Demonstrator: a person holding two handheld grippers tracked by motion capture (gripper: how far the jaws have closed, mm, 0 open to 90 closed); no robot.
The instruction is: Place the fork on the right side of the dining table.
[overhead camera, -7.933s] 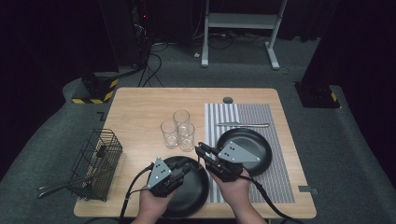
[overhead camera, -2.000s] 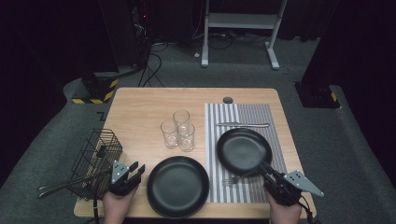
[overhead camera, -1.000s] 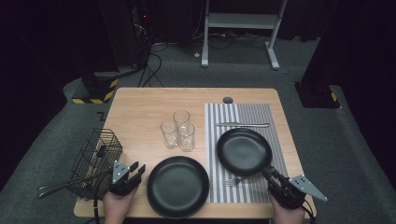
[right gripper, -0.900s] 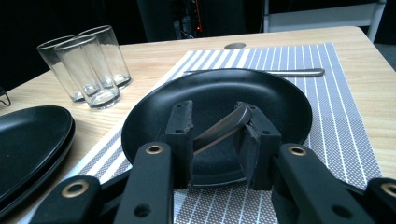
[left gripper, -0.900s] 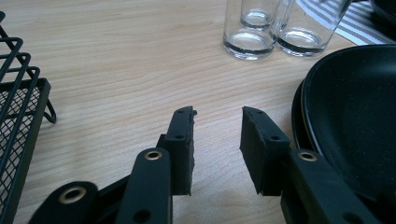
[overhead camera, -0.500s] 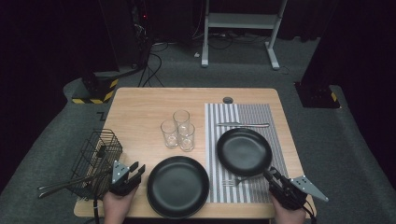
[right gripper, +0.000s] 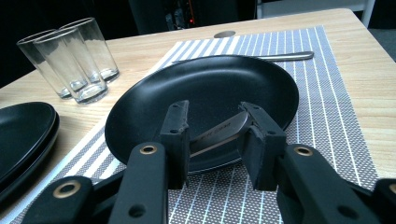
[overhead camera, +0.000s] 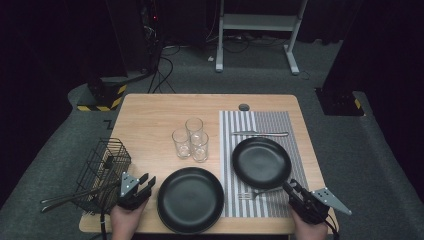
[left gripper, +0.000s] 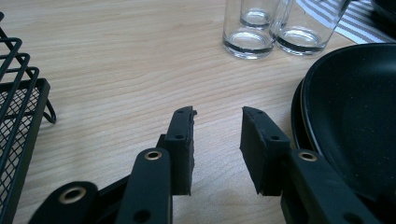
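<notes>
I see a wooden table (overhead camera: pixel 150 112) – on it sit a striped mat (overhead camera: pixel 270 122), three glasses (overhead camera: pixel 191 140), a black plate (overhead camera: pixel 190 199) and a wire basket (overhead camera: pixel 102 167).

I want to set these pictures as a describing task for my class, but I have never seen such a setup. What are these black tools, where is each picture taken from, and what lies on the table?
A person sits at a wooden table with a hand-held tool in each hand: the left gripper and the right gripper, each with two black jaws. One picture looks down from above; the other two come from cameras riding on the grippers, looking along their jaws.

On the table lie a black wire basket holding utensils, three clear glasses, a stack of black plates, and a striped placemat with another black plate, a fork and a knife.

The left gripper is open over bare wood. The right gripper's jaws, which have just been opening, frame the fork's handle by the plate's rim; a grip isn't clear.
</notes>
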